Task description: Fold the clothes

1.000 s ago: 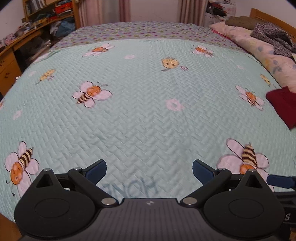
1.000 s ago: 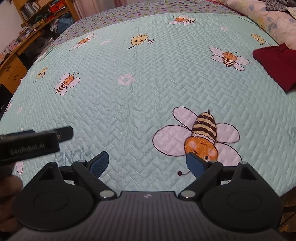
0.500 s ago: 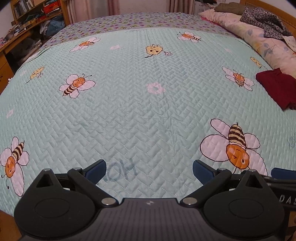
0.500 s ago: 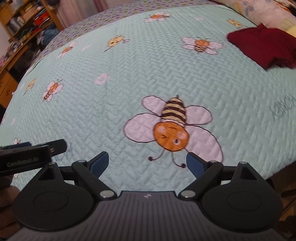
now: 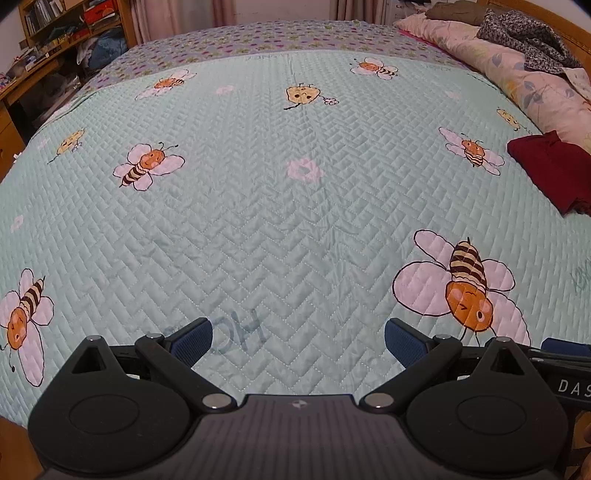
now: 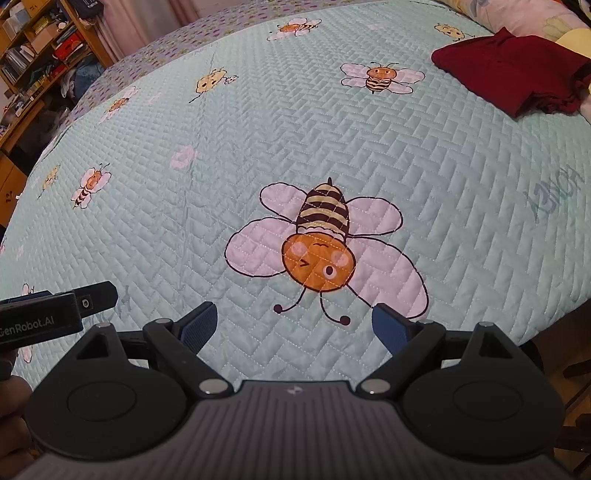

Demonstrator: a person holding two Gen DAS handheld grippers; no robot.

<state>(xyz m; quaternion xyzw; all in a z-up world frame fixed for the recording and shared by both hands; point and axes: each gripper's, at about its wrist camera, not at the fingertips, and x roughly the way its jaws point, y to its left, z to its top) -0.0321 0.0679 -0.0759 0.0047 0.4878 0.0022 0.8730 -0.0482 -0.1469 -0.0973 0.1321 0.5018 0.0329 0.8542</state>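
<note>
A dark red garment (image 5: 550, 170) lies folded at the right side of the bed, seen larger in the right wrist view (image 6: 513, 70). My left gripper (image 5: 297, 341) hovers open over the pale green bee-print quilt (image 5: 258, 206) near the bed's front edge, nothing between its blue pads. My right gripper (image 6: 293, 325) also stands open and empty, just below a large printed bee (image 6: 321, 243). The left gripper's body (image 6: 48, 317) shows at the left edge of the right wrist view. Both grippers are far from the red garment.
Pillows and a dark patterned cloth (image 5: 524, 33) pile along the headboard at the right. Wooden shelves and a desk (image 5: 40, 48) stand left of the bed. A hand (image 6: 11, 406) shows at the lower left.
Both views have shifted toward the right side of the bed; the red garment now shows larger and nearer in the right wrist view. Both grippers stay open.
</note>
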